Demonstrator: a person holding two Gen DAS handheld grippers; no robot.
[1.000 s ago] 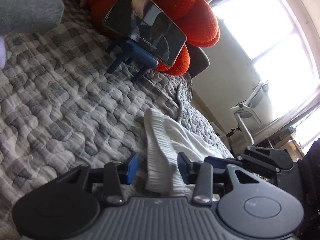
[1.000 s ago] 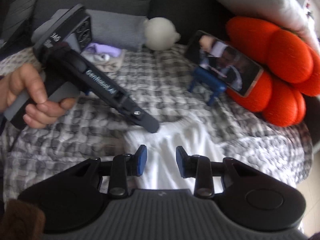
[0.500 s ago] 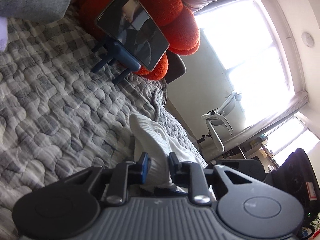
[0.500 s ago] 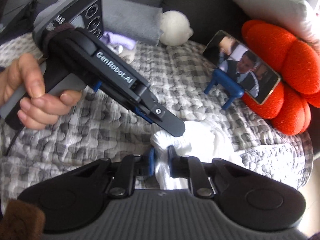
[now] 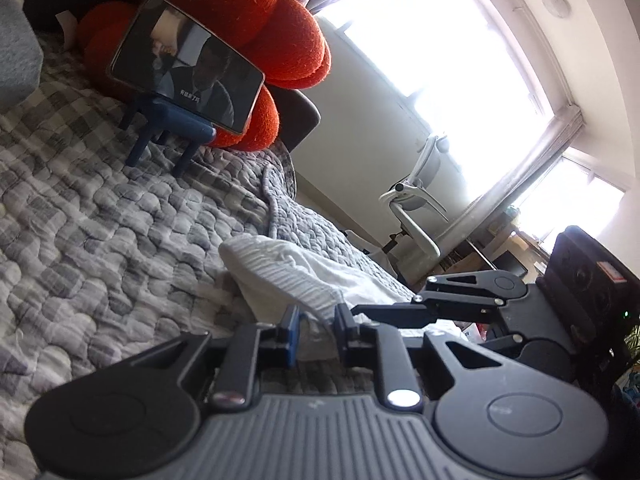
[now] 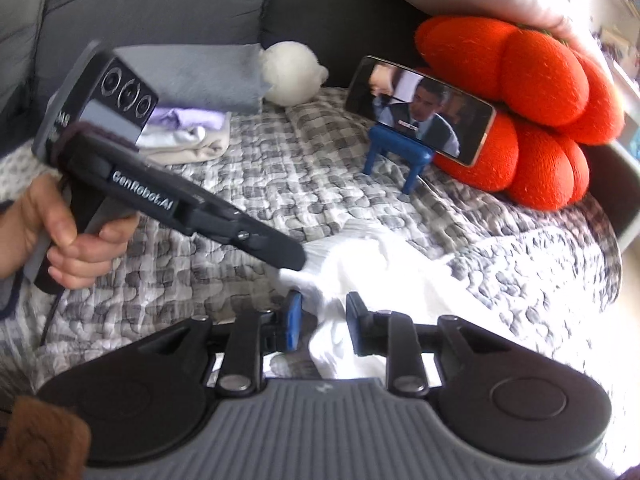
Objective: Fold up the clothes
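A white ribbed garment [image 5: 296, 272] lies bunched on the grey checked quilt [image 5: 80, 216]; it also shows in the right wrist view [image 6: 384, 268]. My left gripper [image 5: 316, 332] has its jaws a little apart with white cloth between them; it shows from outside in the right wrist view [image 6: 288, 254], its tip at the garment's edge. My right gripper [image 6: 323, 328] has its jaws part open with a fold of the garment between them, not pinched; its fingers [image 5: 400, 312] reach in beside my left gripper.
A phone [image 6: 420, 108] on a blue stand [image 6: 400, 156] sits on the quilt before an orange cushion [image 6: 532, 112]. Folded clothes [image 6: 188, 136], a grey pillow [image 6: 192, 76] and a white plush [image 6: 292, 72] lie at the back. An office chair [image 5: 420, 208] stands beyond the bed edge.
Both grippers closed on the white garment half a second ago and have since opened somewhat. The garment has been drawn up and bunched toward the grippers.
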